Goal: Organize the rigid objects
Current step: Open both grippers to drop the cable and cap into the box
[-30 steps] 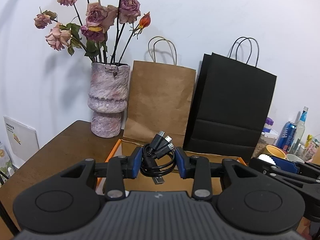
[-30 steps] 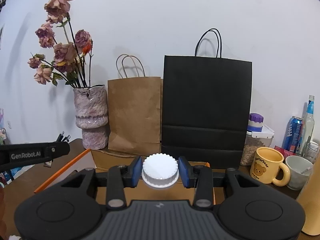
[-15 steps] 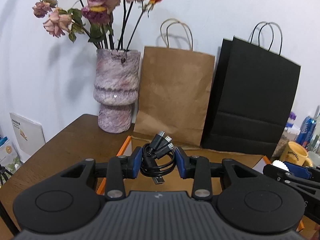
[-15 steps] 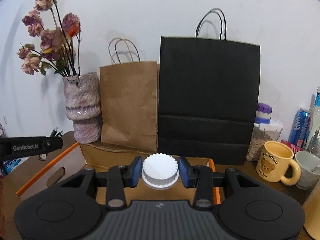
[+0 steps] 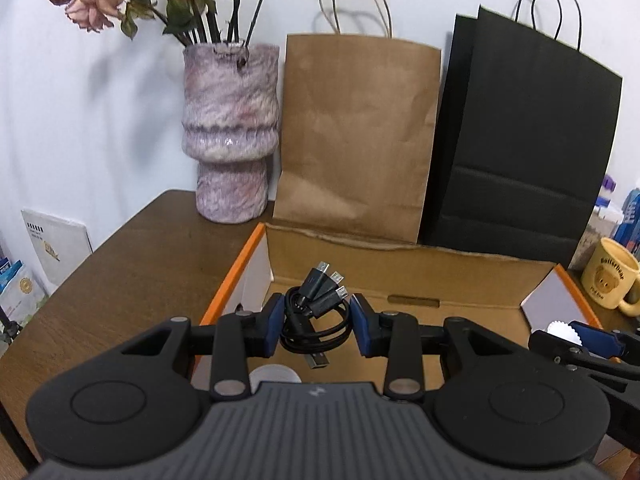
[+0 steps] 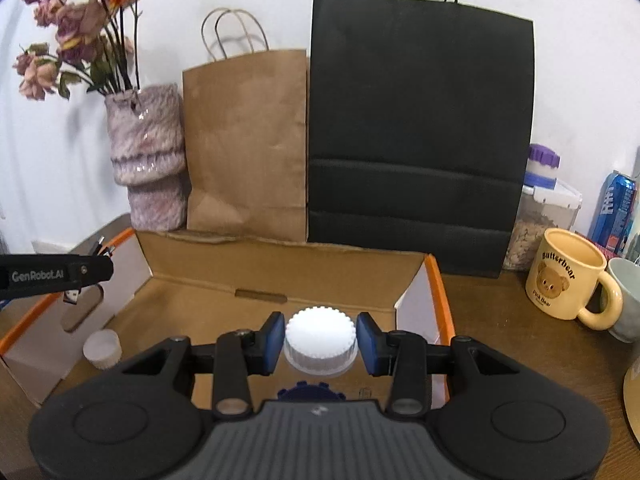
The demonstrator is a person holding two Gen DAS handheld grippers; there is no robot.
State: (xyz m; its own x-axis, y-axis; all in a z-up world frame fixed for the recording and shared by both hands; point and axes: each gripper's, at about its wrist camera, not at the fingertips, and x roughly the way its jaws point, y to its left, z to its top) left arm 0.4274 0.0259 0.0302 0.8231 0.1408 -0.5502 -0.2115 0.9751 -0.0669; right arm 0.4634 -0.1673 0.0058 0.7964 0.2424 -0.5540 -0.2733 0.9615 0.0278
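- Left wrist view: the left gripper [image 5: 316,324] is clamped on a coiled black USB cable [image 5: 314,320], blue pads pressing the bundle from both sides, connector ends fanned upward and one plug hanging below.
- Versus a second ago, this gripper has moved forward and now hangs over the open cardboard box [image 5: 400,276]; the vase [image 5: 230,132] and brown paper bag [image 5: 356,136] loom larger, and the rose heads are cropped at the top.
- The box's orange-edged left wall [image 5: 234,276] lies just below the left finger; the brown floor ahead of the cable is bare. A small white cup [image 5: 274,374] shows under the fingers.
- The right gripper [image 5: 576,334] enters at the right edge, over the box's right wall.
- Right wrist view: the right gripper [image 6: 320,342] is closed on a white ridged cap [image 6: 320,340], held above the box floor [image 6: 224,304].
- It too has advanced; earlier only the box's rim showed, now the interior is open to view.
- A white cup [image 6: 102,349] stands in the left corner; a dark blue ridged disc [image 6: 312,392] peeks out beneath the cap.
- The orange right wall [image 6: 438,300] sits near the right finger; the Butterbear mug [image 6: 568,278] stands outside it on the table [image 6: 520,340].
- The left gripper [image 6: 86,270] reaches in from the left, over the left wall.
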